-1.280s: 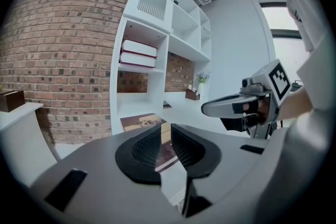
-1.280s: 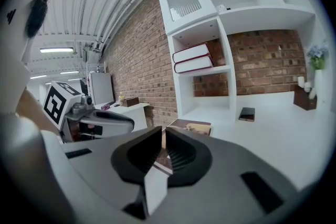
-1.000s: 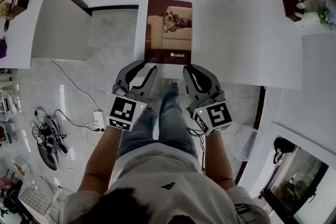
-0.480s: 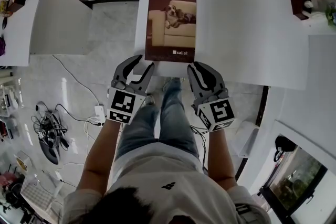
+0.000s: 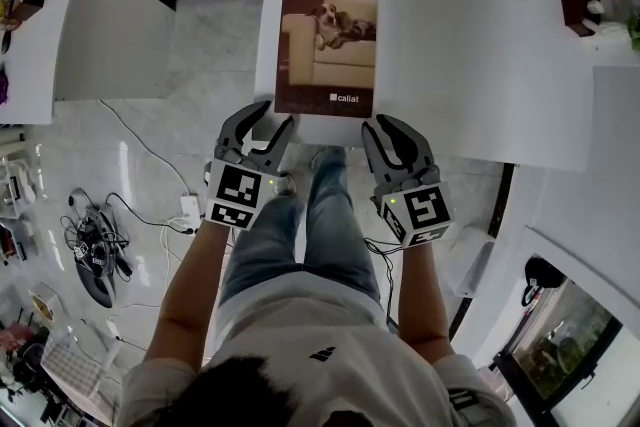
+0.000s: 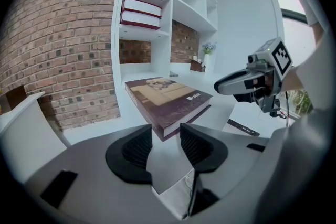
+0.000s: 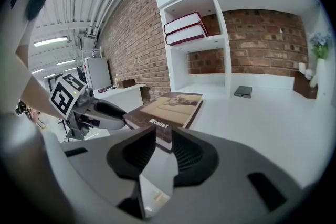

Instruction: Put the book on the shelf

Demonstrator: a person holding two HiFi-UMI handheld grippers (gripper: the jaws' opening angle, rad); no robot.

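The book [image 5: 327, 47], brown with a dog on a sofa on its cover, lies flat at the near left corner of the white table [image 5: 470, 65]. My left gripper [image 5: 270, 118] is at the book's near left corner, open. Its jaws have just been opening, and the corner sits just ahead of the pads, untouched. My right gripper [image 5: 387, 125] is at the near right corner, partly open and also just opening, with nothing between its jaws. The white shelf [image 6: 144, 34] behind the book [image 6: 168, 102] holds two dark red books [image 6: 140, 12].
A small dark flat object [image 7: 242, 92] lies further back on the table. A brown box with flowers [image 7: 302, 84] stands at the far right. A low white table [image 5: 110, 25] is to the left. Cables [image 5: 95, 250] lie on the floor at left.
Both grippers' jaws have spread wider, the right from nearly shut. Both grippers have sunk a little at the book's near edge. The book stays flat on the table.
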